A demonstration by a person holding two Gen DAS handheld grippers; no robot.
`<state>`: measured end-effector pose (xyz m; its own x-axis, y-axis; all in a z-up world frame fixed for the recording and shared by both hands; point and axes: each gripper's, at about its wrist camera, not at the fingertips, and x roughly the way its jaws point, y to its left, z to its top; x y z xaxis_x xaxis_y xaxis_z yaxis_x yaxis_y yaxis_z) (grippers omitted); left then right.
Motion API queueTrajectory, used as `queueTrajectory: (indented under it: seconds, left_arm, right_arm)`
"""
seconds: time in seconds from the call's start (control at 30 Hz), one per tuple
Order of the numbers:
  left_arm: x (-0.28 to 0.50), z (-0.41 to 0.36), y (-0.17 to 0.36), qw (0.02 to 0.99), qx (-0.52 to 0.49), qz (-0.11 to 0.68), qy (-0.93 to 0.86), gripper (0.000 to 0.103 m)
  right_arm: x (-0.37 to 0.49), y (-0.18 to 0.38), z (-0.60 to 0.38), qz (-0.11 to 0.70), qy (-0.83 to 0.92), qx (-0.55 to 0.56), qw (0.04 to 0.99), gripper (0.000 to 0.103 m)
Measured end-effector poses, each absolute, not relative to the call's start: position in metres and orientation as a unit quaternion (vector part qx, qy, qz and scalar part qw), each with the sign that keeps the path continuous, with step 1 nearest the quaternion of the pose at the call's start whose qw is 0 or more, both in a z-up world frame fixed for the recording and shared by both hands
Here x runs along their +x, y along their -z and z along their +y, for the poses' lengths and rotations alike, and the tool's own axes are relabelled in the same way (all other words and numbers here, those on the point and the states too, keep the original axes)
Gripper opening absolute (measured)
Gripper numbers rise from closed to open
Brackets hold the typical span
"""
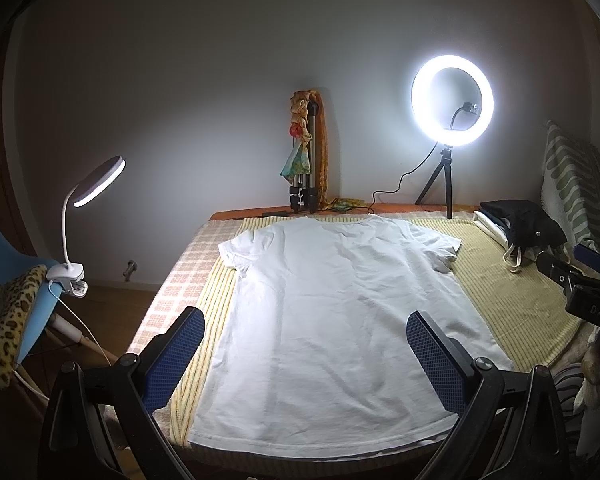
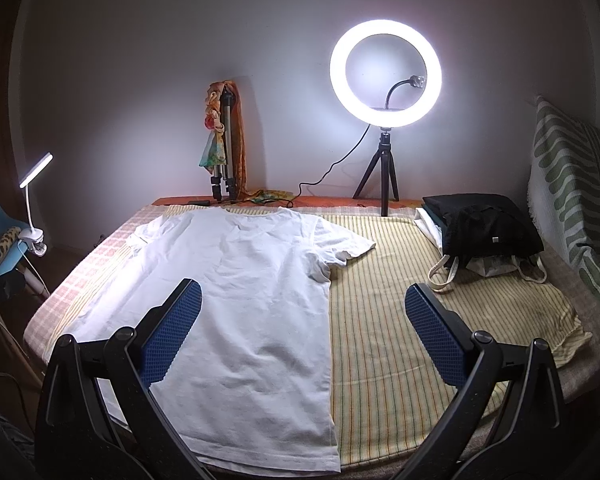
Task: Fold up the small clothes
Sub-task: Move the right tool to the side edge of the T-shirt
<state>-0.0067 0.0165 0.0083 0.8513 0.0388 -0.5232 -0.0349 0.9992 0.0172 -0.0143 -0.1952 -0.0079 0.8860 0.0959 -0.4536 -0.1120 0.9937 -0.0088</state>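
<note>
Left wrist: T-shirt (image 1: 332, 320) beneath spread tongs (image 1: 305, 322)

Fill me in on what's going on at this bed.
A person holds a gripper in each hand over a white T-shirt spread flat on a striped cloth, hem nearest. The left gripper and right gripper are both open and hold nothing. No fold has been made yet. A ring light shines from the far edge.
</note>
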Motion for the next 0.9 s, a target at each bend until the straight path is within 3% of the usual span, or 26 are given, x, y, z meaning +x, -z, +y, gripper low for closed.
queueTrajectory:
  seconds: [0.47, 0.73, 0.9]
  left_arm:
    - [0.0, 0.037, 0.004, 0.956, -0.005, 0.29, -0.052, 0.101]
    - [0.002, 0.067, 0.019, 0.951, -0.052, 0.301, -0.046, 0.091]
    - [0.001, 0.089, 0.035, 0.942, -0.089, 0.32, -0.045, 0.075]
  right_arm:
    - [0.013, 0.005, -0.164, 0.228, -0.091, -0.039, 0.969, 0.103]
    - [0.044, 0.001, -0.134, 0.229, -0.148, -0.054, 0.961, 0.103]
    - [0.077, 0.002, -0.114, 0.252, -0.194, -0.05, 0.947, 0.097]
